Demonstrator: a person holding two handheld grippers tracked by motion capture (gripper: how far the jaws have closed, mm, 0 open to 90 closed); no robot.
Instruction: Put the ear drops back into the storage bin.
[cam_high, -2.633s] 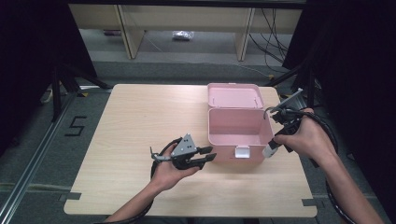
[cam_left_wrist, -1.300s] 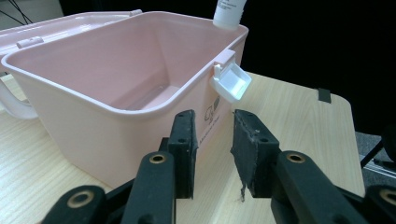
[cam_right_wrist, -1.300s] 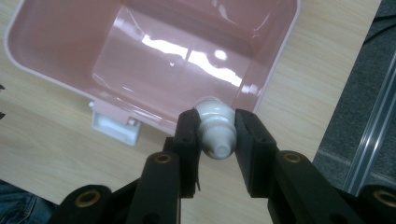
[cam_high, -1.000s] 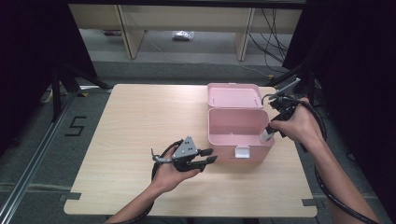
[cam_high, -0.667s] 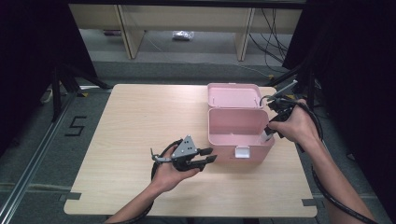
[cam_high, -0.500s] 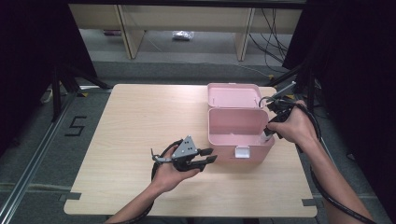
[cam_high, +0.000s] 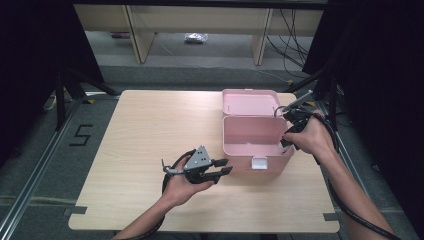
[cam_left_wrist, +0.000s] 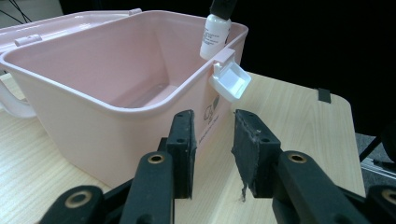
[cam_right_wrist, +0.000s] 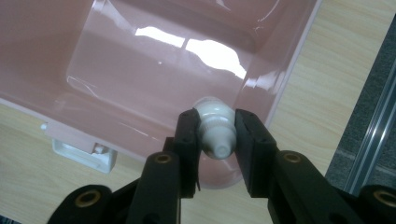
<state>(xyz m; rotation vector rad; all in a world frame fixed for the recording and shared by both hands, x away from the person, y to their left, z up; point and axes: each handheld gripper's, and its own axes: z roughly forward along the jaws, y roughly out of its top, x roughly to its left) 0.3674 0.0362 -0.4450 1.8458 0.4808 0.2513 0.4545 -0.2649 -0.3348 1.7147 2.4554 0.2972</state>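
Note:
An open pink plastic box (cam_high: 256, 134) stands on the wooden table, lid (cam_high: 250, 103) thrown back and a white latch (cam_high: 258, 162) on its front wall. My right gripper (cam_right_wrist: 215, 136) is shut on a small white bottle (cam_right_wrist: 214, 125), holding it upright over the box's right front corner (cam_left_wrist: 215, 35). The box's inside (cam_right_wrist: 154, 70) looks bare. My left gripper (cam_left_wrist: 212, 144) hovers low at the box's front left wall (cam_left_wrist: 116, 135), jaws apart with nothing between them, and it also appears in the high view (cam_high: 222, 167).
The table (cam_high: 140, 130) has bare wood to the left of the box and along the front edge. Metal rails and grey floor lie left and right of the table. Shelving legs and cables stand beyond the far edge.
My right gripper has carried the bottle up from the box's front right side and in over its right rim. The left gripper has stayed in place.

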